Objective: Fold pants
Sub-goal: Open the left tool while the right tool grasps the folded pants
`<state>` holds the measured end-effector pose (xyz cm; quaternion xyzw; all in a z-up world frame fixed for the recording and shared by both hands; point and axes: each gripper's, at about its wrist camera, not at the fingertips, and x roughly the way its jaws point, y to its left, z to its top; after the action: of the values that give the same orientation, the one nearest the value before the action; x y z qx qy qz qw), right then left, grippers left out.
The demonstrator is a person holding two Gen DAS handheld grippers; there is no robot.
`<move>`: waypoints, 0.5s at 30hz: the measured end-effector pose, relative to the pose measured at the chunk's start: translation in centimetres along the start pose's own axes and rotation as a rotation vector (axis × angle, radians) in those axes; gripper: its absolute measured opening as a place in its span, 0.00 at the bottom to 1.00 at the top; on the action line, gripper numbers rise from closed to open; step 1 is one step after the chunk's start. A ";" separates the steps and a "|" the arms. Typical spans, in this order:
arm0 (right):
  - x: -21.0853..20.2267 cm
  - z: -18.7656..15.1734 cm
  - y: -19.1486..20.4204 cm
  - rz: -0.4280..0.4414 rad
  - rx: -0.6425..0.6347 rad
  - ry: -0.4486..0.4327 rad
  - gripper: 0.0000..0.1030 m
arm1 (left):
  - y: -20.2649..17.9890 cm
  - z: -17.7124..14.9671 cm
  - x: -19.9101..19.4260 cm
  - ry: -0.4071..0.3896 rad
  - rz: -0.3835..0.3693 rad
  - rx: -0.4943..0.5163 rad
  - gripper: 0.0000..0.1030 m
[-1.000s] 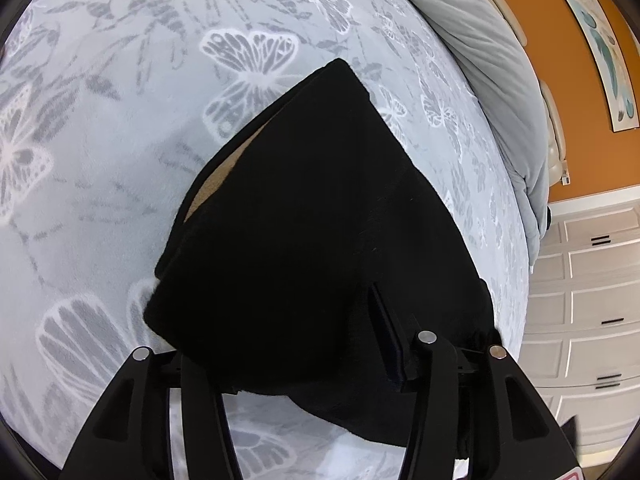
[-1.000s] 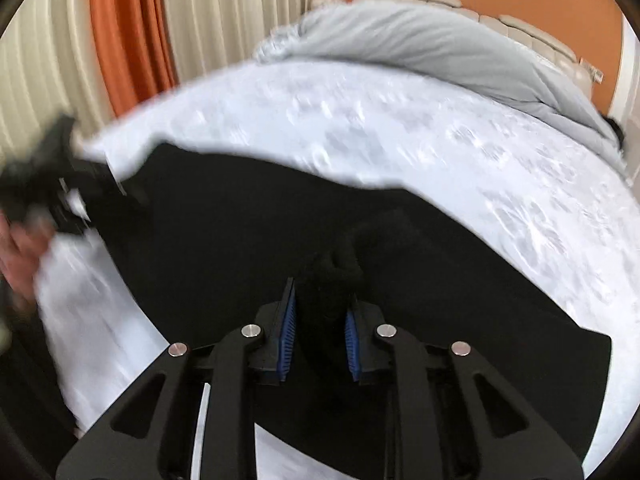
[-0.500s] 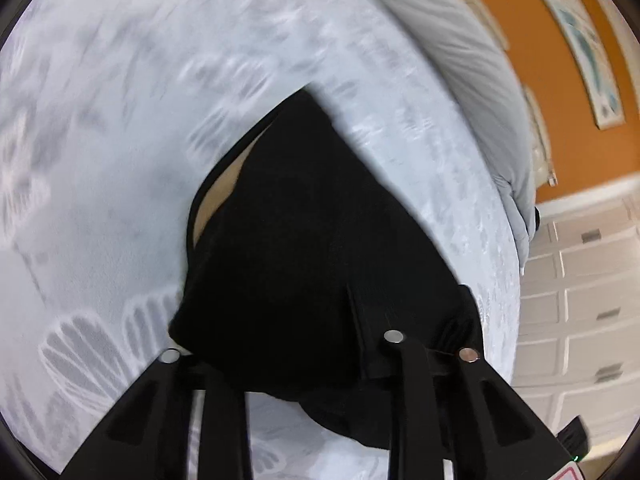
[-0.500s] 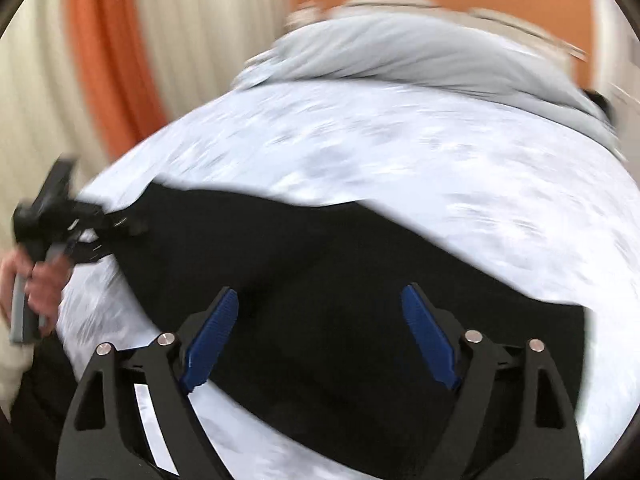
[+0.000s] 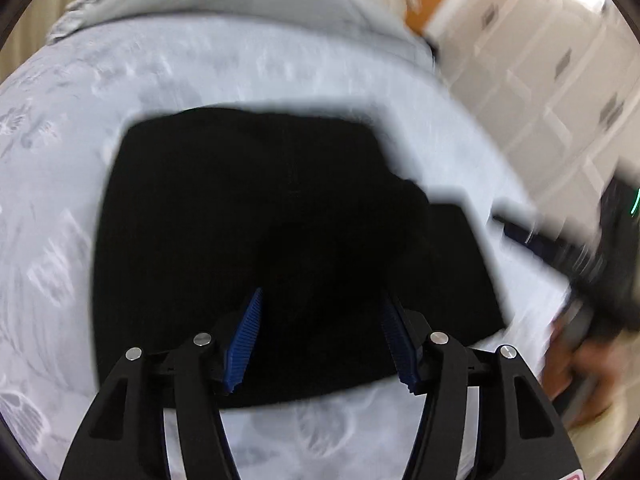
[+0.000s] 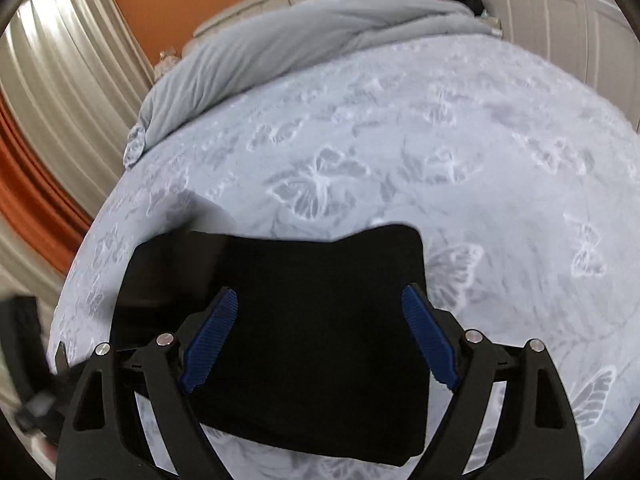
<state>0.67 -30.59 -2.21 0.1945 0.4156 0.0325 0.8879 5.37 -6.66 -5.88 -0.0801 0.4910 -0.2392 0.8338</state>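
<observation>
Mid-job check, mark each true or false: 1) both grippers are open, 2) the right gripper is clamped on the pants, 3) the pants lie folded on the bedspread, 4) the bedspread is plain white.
1) True: the left gripper and the right gripper both stand with jaws apart.
2) False: it is open and grips nothing.
3) True: the black pants lie as a compact block on the bedspread.
4) False: it carries a butterfly print.

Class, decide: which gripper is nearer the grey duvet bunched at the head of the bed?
Hard to tell: left gripper and right gripper both hover open over the pants, far from the duvet.
</observation>
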 end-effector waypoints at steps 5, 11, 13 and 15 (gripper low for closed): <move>2.1 -1.0 1.8 0.182 0.018 0.110 0.83 | 1.4 -1.0 -6.1 -0.162 -0.109 -0.005 0.84; 7.1 -2.5 5.4 0.264 0.045 0.249 0.87 | 7.3 0.5 -11.4 -0.340 0.038 -0.135 0.84; 7.5 -2.7 6.9 0.218 0.001 0.212 0.90 | 9.8 0.7 -11.7 -0.339 0.138 -0.201 0.84; 7.6 -2.9 8.3 0.211 -0.043 0.190 0.73 | 11.3 1.0 -11.5 -0.319 0.181 -0.258 0.84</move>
<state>4.30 -20.35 -6.34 0.2143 0.4743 0.1531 0.8400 5.27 8.62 -0.57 -0.1787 0.3846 -0.0829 0.9018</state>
